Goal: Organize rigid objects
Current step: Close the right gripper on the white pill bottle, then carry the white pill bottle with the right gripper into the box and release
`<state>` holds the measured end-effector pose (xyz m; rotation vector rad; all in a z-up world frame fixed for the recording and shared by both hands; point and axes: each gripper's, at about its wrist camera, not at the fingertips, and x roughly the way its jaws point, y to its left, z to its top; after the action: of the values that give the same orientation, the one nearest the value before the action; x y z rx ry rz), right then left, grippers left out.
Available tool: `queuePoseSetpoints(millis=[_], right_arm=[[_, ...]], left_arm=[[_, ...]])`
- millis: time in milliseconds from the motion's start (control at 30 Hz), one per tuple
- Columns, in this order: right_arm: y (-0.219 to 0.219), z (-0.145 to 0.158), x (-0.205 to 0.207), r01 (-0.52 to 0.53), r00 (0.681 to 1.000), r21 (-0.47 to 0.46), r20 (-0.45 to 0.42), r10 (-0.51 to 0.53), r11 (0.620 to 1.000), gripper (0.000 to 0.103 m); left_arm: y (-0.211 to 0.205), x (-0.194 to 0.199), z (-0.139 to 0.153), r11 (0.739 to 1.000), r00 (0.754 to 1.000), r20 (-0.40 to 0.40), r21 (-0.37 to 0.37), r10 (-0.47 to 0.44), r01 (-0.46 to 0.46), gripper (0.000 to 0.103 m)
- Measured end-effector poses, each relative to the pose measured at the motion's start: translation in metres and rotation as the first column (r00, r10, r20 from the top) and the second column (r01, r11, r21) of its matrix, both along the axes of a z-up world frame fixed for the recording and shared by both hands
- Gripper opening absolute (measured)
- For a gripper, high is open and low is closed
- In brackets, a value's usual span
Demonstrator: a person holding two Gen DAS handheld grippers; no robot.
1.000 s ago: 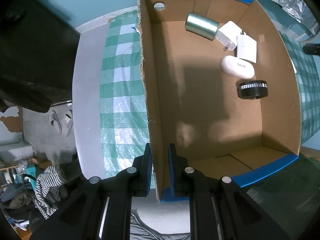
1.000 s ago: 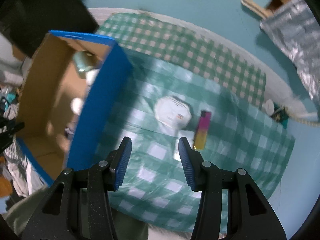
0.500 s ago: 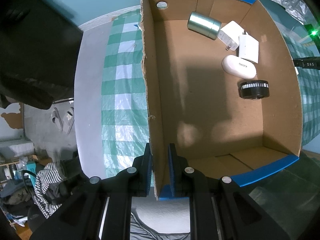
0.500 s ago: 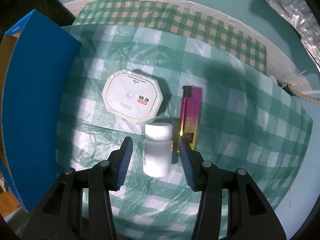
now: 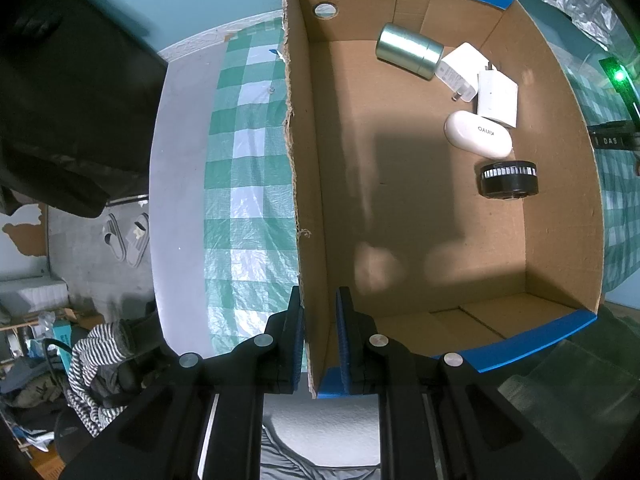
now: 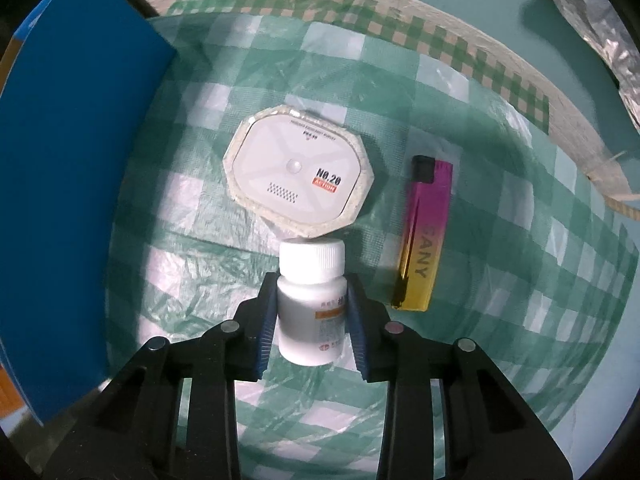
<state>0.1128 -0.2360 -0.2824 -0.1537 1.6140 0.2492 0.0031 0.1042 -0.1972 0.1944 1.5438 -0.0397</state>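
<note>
My left gripper (image 5: 318,336) is shut on the near left wall of an open cardboard box (image 5: 316,200) with blue rims. Inside the box lie a silver tin (image 5: 408,50), two white chargers (image 5: 496,98), a white oval case (image 5: 478,134) and a black round part (image 5: 508,179). In the right wrist view my right gripper (image 6: 312,320) has its jaws around a white pill bottle (image 6: 310,300) lying on the green checked cloth, pads touching its sides. Just beyond it lie a white octagonal case (image 6: 298,186) and a pink-yellow lighter (image 6: 424,232).
The blue outer wall of the box (image 6: 80,180) stands at the left of the right wrist view. The checked cloth (image 6: 500,280) covers a round table whose edge curves behind. Crinkled foil (image 6: 592,28) lies at the far right. Floor clutter and slippers (image 5: 128,232) lie below left.
My right gripper has moved down and forward over the table and closed its jaws around the white pill bottle. My left gripper has kept its hold on the box wall.
</note>
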Motion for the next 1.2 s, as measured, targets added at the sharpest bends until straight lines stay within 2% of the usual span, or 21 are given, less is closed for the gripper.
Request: queuePoseSetpoints(millis=[100, 333, 500, 833, 1200], right_arm=[[0.000, 0.000, 0.004, 0.011, 1.000, 0.001, -0.002, -0.011, 1.000, 0.033], [0.010, -0.002, 0.002, -0.040, 0.999, -0.063, 0.007, 0.040, 0.997, 0.032], [0.010, 0.001, -0.002, -0.031, 0.999, -0.037, -0.007, 0.031, 0.999, 0.032], [0.006, 0.024, -0.020, -0.047, 0.999, 0.016, -0.012, 0.048, 0.999, 0.032], [0.015, 0.070, -0.025, -0.100, 0.994, 0.041, 0.036, 0.098, 0.994, 0.032]], left_arm=[[0.000, 0.000, 0.000, 1.000, 1.000, 0.000, -0.002, 0.001, -0.001, 0.014], [-0.001, -0.001, 0.001, 1.000, 1.000, 0.002, -0.007, 0.003, -0.003, 0.014], [0.000, -0.001, 0.000, 1.000, 1.000, 0.003, -0.009, 0.005, -0.005, 0.014], [0.000, -0.001, 0.001, 1.000, 1.000, 0.003, -0.008, 0.004, -0.004, 0.014], [-0.001, 0.000, 0.003, 1.000, 1.000, 0.006, -0.007, -0.007, 0.007, 0.014]])
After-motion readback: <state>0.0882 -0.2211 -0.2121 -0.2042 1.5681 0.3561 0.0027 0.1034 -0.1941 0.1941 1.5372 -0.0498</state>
